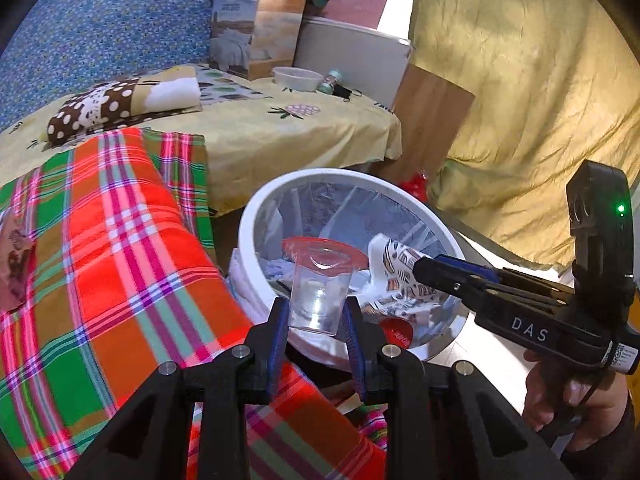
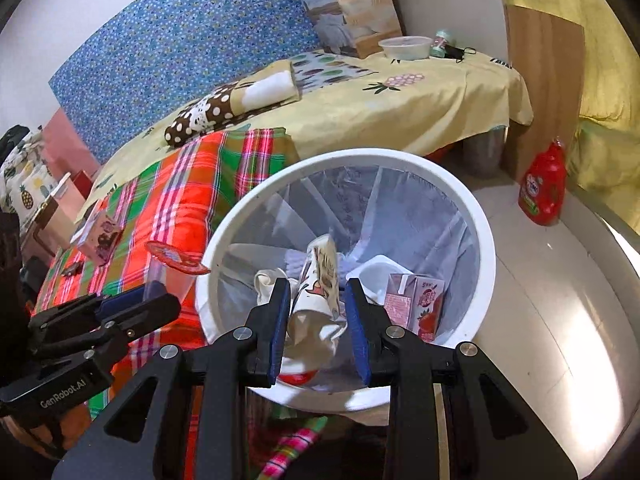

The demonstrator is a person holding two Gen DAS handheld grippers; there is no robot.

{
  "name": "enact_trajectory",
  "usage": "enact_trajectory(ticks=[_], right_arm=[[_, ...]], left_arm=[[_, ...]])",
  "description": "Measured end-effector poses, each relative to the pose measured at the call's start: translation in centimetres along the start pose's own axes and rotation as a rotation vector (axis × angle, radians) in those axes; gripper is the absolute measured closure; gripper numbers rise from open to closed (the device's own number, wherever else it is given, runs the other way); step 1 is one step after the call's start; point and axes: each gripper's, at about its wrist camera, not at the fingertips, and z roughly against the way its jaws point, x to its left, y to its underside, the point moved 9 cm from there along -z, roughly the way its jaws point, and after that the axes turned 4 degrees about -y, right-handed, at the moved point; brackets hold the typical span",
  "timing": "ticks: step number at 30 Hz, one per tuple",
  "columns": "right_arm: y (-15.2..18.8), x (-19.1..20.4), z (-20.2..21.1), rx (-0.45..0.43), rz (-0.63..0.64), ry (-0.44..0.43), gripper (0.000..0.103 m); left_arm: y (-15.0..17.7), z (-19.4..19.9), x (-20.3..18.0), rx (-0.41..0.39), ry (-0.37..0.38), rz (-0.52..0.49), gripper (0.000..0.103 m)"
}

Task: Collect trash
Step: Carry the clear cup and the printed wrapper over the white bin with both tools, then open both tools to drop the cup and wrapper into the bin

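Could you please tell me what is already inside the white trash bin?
In the white trash bin, lined with a clear bag, lie a pink strawberry drink carton and white crumpled wrappers. The held paper cup hides whatever lies beneath.

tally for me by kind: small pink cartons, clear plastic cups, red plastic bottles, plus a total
small pink cartons: 2
clear plastic cups with a red lid: 1
red plastic bottles: 1
total: 4
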Motion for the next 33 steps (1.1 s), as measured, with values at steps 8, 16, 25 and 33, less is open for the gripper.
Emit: enact_trajectory(ticks=[8,16,25,33], right_arm=[[-0.6,-1.2,1.4,-0.05,-0.018,0.017,0.071],[-0.7,-1.5,2.2,-0.08,-0.034,0.02,0.071],[-1.0,-1.1,2.5,-0.093,-0.033,0.015,0.071],[-0.9,-0.1,3.4,-0.11,-0.016,0.003,0.071]], left_arm=[[0.2,-1.4,-0.7,0.023,0.009,-0.006,0.075],[0.3,-1.9,-1.4,0.034,0.029,-0.014,0.075],[-0.1,-1.1,-1.6,0.006,0.05,-0.008,0.059],[0.5,0.8,-0.9,-0.005,0.053,0.011,0.059]])
